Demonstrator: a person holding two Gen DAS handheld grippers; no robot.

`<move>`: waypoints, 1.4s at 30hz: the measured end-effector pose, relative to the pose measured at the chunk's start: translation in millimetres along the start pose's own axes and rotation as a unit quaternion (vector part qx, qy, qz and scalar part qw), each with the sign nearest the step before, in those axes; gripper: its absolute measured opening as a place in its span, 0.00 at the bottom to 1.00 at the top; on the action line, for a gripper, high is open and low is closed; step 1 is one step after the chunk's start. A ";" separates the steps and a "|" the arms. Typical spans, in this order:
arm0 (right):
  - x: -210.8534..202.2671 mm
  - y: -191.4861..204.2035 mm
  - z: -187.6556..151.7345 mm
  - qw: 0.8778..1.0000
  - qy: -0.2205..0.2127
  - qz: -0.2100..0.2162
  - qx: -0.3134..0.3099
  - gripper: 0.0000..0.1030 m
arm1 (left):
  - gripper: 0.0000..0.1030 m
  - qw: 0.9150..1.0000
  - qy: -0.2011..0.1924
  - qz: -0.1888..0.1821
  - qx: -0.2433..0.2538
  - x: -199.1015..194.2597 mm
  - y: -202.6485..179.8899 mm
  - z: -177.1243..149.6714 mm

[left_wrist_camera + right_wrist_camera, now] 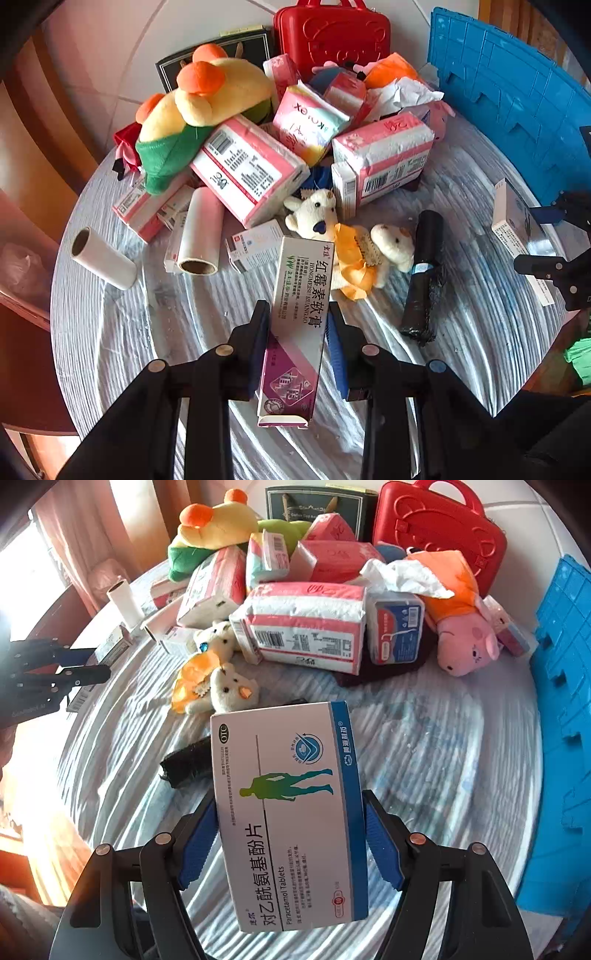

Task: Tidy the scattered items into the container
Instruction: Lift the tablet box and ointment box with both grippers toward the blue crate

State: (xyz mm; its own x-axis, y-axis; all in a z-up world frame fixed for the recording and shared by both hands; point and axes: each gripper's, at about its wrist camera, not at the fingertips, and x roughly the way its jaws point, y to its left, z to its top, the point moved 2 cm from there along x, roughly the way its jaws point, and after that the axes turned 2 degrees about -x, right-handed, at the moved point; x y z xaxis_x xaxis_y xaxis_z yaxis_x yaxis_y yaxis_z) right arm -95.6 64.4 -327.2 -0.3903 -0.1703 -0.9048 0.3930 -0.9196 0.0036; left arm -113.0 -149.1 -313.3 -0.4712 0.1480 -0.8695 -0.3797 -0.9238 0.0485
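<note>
Tidying looks barely begun: most of the clutter – tissue packs (251, 168), a yellow plush toy (207, 99), two small bears (347, 236), paper rolls (201, 230) and a black roll (424, 273) – lies piled on the round table (110, 332), while the blue crate (517, 99) stands at its edge, its inside hidden. The left gripper (299, 325) pinches a long ointment box (299, 314) above the tabletop. The right gripper (290, 834), jaws pressed on both sides of a tablet box (284, 812), also points steeply down over the table.
</note>
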 end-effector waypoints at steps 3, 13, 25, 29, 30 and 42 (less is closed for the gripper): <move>-12.9 -4.6 6.2 1.000 -0.017 -0.001 0.002 0.72 | 0.29 1.000 -0.016 0.003 0.005 -13.5 -5.5 11.2; -73.3 -37.3 18.4 0.997 -0.075 -0.004 0.019 0.72 | 0.29 0.998 -0.059 0.017 0.000 -48.6 -28.2 49.1; -143.3 -72.5 26.1 0.989 -0.144 0.019 0.007 0.72 | 0.29 0.993 -0.104 0.039 -0.030 -90.3 -66.7 92.4; -164.9 -87.0 27.2 0.986 -0.163 0.029 0.002 0.72 | 0.29 0.991 -0.121 0.045 -0.040 -105.3 -81.1 106.1; -170.1 -90.2 28.0 0.985 -0.168 0.030 0.000 0.72 | 0.29 0.990 -0.125 0.046 -0.043 -109.2 -84.8 109.3; -229.0 -130.3 30.8 0.973 -0.228 0.043 -0.016 0.72 | 0.29 0.983 -0.168 0.048 -0.055 -142.9 -136.3 142.7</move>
State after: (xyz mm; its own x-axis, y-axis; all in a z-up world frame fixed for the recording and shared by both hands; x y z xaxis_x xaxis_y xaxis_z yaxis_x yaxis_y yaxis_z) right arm -83.1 212.3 -107.4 -0.6807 -0.3920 -0.6188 0.4632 -0.8848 0.0509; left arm -107.6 6.1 -125.5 -0.7435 0.1494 -0.6518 -0.2404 -0.9693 0.0521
